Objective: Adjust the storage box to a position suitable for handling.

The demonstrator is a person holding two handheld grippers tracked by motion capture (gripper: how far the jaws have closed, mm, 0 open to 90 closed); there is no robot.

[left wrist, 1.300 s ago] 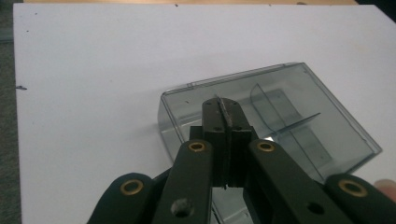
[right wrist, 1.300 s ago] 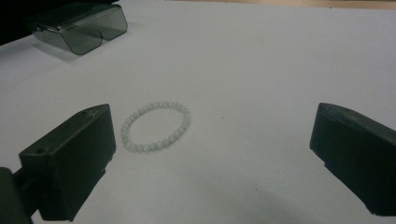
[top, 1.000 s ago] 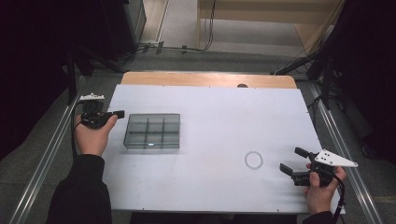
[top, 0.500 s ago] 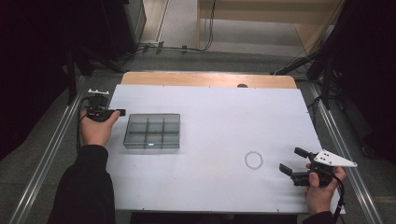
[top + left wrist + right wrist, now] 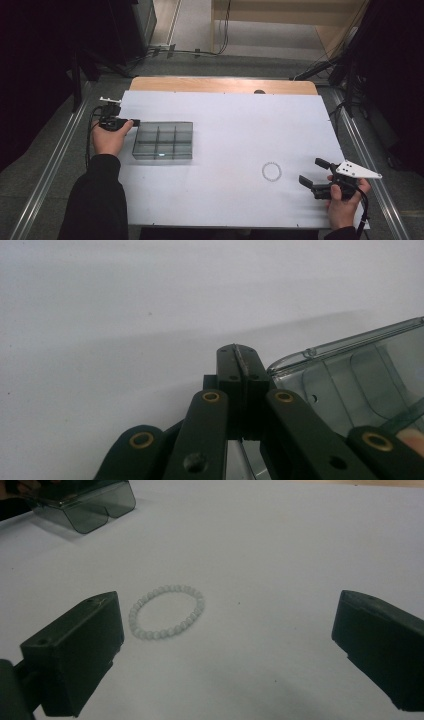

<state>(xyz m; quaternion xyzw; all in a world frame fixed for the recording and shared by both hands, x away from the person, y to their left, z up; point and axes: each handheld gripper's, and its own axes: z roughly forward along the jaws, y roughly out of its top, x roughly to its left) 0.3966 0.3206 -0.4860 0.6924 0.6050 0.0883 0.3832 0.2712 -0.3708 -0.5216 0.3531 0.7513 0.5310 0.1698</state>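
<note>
1. Bracelet of small pale round beads [image 5: 166,612] lies flat on the white table sheet [image 5: 235,135], right of centre and toward the near edge, well apart from the smoky clear plastic compartment box [image 5: 163,141] at the left.
2. Right gripper [image 5: 314,176] rests near the table's near right corner, jaws spread wide and empty, aimed at the bracelet; in the right gripper view the ring sits just ahead of the gripper's own left jaw, not centred between the two.
3. Left gripper [image 5: 135,121] has its jaws pressed together with nothing visibly between them, tips at the far left corner of the box; whether they touch the wall I cannot tell.
4. Risk: closing on the bracelet from this offset line. Likely result is one jaw pushing the ring sideways over the smooth sheet, or catching a single strand so it hangs and swings.
5. Risk: thin beads lying flat. Jaws that come in too high would close over them and miss; too low, they scrape the sheet and wrinkle it.
6. Risk: light box. If the left gripper nudges the corner instead of steadying it, the box may slide or turn, and a drop aimed at a compartment could hit a divider.
7. Risk: elastic ring may spring out of a loose pinch during carry.
</note>
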